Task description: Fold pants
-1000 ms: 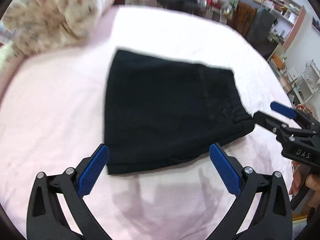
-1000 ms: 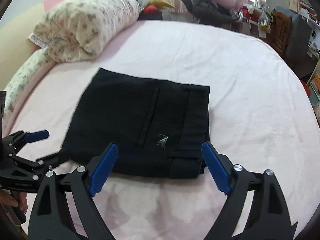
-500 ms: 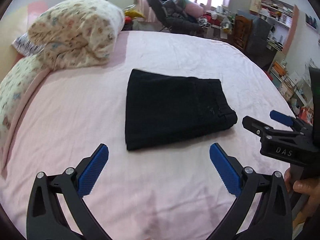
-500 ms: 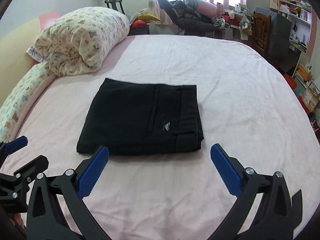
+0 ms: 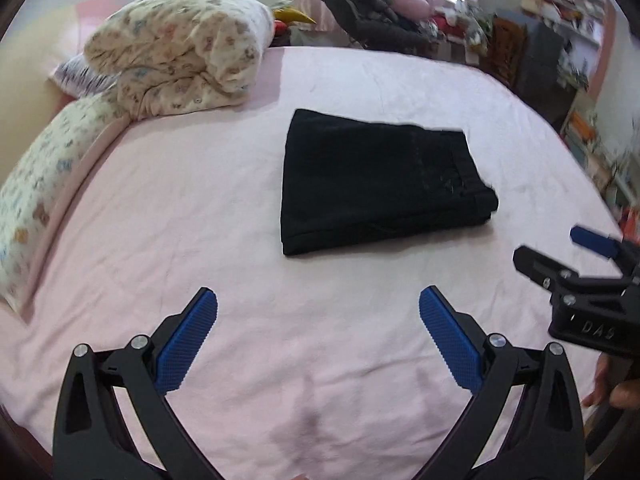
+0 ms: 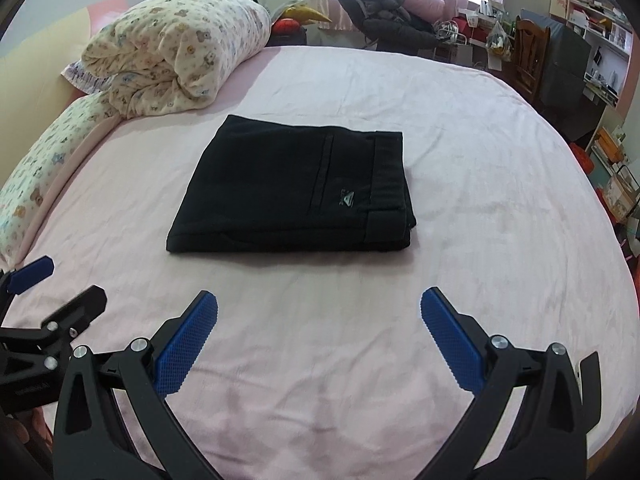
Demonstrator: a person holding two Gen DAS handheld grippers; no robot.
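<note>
The black pants (image 5: 376, 184) lie folded into a compact rectangle in the middle of the pink bed (image 5: 200, 216). They also show in the right wrist view (image 6: 296, 188), with a small logo on top. My left gripper (image 5: 318, 332) is open and empty, well in front of the pants above the bare sheet. My right gripper (image 6: 318, 332) is open and empty too, at about the same distance. Each gripper shows at the edge of the other's view: the right one (image 5: 576, 256) and the left one (image 6: 52, 284).
A rolled floral quilt (image 6: 176, 52) and a long floral pillow (image 6: 44, 164) lie along the bed's left side. Beyond the bed stand a chair with dark clothes (image 6: 384, 16), a wooden chair (image 6: 528, 56) and shelves (image 6: 600, 12).
Both grippers have drawn back from the folded pants, so the pants look smaller and farther away. The pants have not moved. Both grippers stay open.
</note>
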